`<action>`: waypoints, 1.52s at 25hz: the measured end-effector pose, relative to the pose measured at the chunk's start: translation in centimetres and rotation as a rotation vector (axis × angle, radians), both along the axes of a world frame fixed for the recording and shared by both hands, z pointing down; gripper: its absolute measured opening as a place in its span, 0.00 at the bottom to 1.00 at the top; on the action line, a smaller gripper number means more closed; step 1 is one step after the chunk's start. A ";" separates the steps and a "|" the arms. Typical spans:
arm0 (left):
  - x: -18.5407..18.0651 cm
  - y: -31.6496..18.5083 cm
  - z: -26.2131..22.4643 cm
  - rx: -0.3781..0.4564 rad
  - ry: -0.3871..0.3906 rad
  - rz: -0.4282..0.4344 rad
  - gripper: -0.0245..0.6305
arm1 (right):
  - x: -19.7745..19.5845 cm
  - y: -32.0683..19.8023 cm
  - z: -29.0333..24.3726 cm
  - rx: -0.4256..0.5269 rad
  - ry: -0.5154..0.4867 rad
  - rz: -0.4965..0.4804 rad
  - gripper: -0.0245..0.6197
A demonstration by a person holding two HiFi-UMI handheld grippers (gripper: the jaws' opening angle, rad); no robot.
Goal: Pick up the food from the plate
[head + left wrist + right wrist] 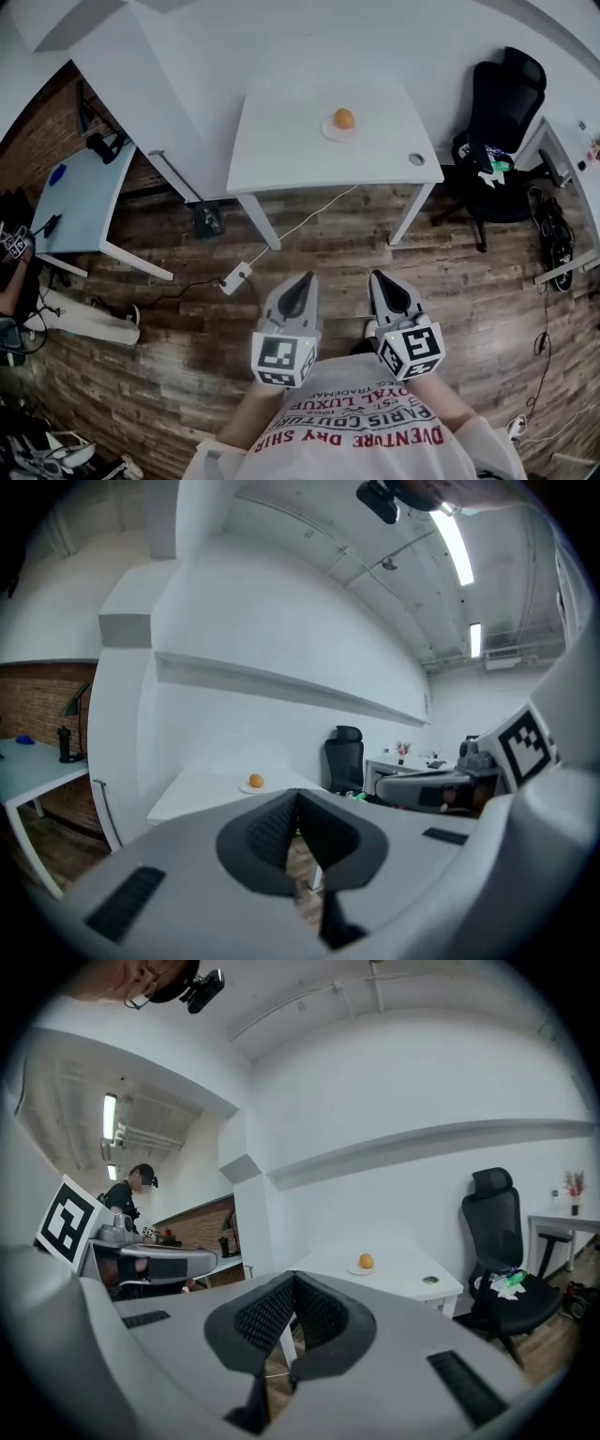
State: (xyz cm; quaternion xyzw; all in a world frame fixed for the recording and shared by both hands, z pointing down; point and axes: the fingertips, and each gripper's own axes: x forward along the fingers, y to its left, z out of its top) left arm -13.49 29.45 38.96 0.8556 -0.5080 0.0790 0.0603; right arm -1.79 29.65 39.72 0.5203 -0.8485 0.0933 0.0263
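Note:
An orange round piece of food (344, 118) lies on a small white plate (330, 130) on the white table (281, 141), toward its far right part. The same food (256, 781) (366, 1261) shows small and distant in both gripper views. My left gripper (302, 281) and right gripper (382, 279) are held side by side close to my chest, over the wooden floor, well short of the table. Both point toward the table. Each has its jaws shut together with nothing between them.
A black office chair (502, 122) stands right of the table. A light blue desk (80, 202) is at the left, another desk (572, 159) at the far right. A white cable and power strip (236, 277) lie on the floor before the table. A person (131, 1190) stands far off.

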 end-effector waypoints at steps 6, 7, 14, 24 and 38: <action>6.9 -5.2 -0.3 0.004 -0.011 -0.022 0.05 | 5.5 -6.0 -0.4 -0.030 0.018 -0.097 0.05; 8.0 -6.2 -0.4 0.010 -0.015 -0.029 0.05 | 6.4 -6.9 -0.4 -0.033 0.029 -0.115 0.05; 14.2 -11.8 -0.8 -0.006 0.019 -0.081 0.05 | 13.4 -11.5 0.7 -0.085 0.061 -0.162 0.05; 17.3 -17.5 0.9 -0.044 -0.013 -0.071 0.05 | 16.0 -17.0 2.5 -0.124 0.024 -0.155 0.05; 16.3 -37.0 0.3 -0.034 0.055 0.028 0.05 | 15.9 -33.8 2.1 -0.128 0.038 0.001 0.05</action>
